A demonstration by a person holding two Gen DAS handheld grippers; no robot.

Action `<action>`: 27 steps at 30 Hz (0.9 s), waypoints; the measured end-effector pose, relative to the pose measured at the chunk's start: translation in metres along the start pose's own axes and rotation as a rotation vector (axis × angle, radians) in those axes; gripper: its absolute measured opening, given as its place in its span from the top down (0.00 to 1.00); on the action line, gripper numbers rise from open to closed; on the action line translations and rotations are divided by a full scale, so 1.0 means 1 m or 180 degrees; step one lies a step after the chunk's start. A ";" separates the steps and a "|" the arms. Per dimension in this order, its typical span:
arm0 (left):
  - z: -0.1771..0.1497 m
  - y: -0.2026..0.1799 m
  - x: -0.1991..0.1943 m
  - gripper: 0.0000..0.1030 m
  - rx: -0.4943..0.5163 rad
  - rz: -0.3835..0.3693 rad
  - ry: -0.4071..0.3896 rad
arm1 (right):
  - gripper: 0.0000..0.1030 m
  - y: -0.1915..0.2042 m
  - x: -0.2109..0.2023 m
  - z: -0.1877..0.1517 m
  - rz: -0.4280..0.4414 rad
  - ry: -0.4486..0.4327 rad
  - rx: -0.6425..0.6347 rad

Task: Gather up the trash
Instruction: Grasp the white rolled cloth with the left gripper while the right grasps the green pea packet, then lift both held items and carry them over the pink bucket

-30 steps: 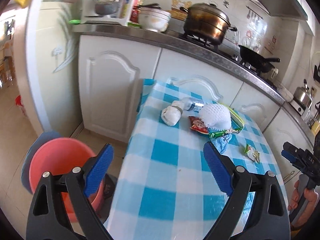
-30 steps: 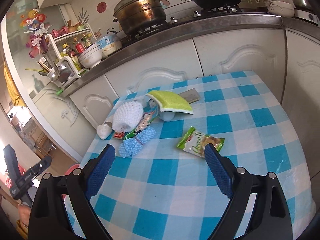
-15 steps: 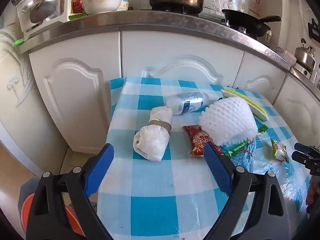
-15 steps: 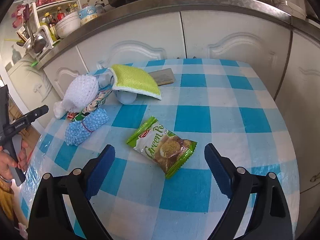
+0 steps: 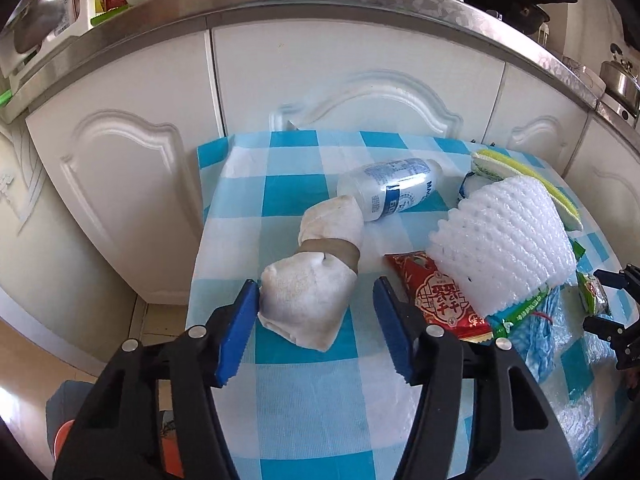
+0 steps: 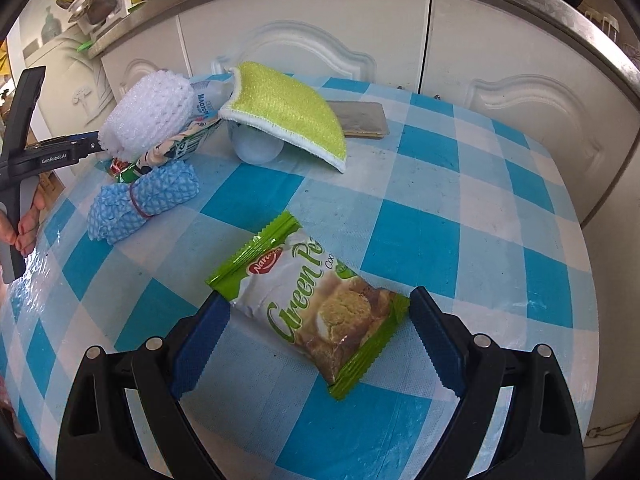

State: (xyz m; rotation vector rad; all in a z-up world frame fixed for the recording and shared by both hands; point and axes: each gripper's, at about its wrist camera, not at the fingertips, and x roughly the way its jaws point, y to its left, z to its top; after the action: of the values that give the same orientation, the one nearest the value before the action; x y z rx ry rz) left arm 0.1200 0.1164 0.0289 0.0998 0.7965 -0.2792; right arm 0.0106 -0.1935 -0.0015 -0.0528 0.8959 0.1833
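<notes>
A white cloth roll (image 5: 308, 296) with a brown band lies near the left edge of the blue-checked table (image 5: 304, 360). My left gripper (image 5: 316, 322) is low over it and its jaws are closing. The roll's near end sits between them, the left pad (image 5: 236, 332) at its edge and the right pad apart from it. A green snack packet (image 6: 316, 300) lies flat between the wide-open jaws of my right gripper (image 6: 320, 322), and neither pad presses on it. Trash in the middle of the table: a plastic bottle (image 5: 394, 192), a white foam net (image 5: 504, 248) and a red packet (image 5: 436, 296).
A blue cloth bundle (image 6: 144, 200), a yellow-green cloth (image 6: 288, 116) over a white cup and a grey pad (image 6: 360, 118) lie towards the back. White cabinets (image 5: 340, 80) stand right behind the table. A red bucket (image 5: 64, 436) is on the floor at the table's left.
Both grippers have come down and closer to the table. The left jaws have narrowed around the white cloth roll. The right jaws, still wide, now straddle the green packet.
</notes>
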 end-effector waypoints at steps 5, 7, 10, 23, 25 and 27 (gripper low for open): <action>0.003 0.000 0.014 0.56 -0.0049 0.0068 0.0141 | 0.10 -0.004 0.002 0.002 0.0057 -0.0021 0.0045; 0.004 -0.001 0.014 0.58 -0.0063 0.0092 0.0142 | 0.10 -0.004 0.002 0.002 0.0061 -0.0023 0.0048; 0.004 -0.004 0.013 0.60 -0.0079 0.0150 0.0142 | 0.10 -0.003 0.002 0.003 0.0046 -0.0017 0.0037; -0.024 0.003 -0.020 0.61 -0.0453 0.0198 0.0067 | 0.58 0.006 -0.010 -0.004 -0.0079 -0.0112 0.0011; -0.032 0.005 -0.029 0.61 -0.0514 0.0201 0.0044 | 0.61 0.008 -0.014 -0.008 -0.0073 -0.0119 0.0039; -0.039 0.007 -0.038 0.61 -0.0589 0.0182 0.0019 | 0.61 0.008 -0.016 -0.011 -0.0062 -0.0123 0.0078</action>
State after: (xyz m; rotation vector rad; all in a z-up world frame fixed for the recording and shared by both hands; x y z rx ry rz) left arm 0.0695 0.1389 0.0289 -0.0504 0.8206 -0.1502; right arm -0.0092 -0.1887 0.0044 -0.0350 0.8587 0.1547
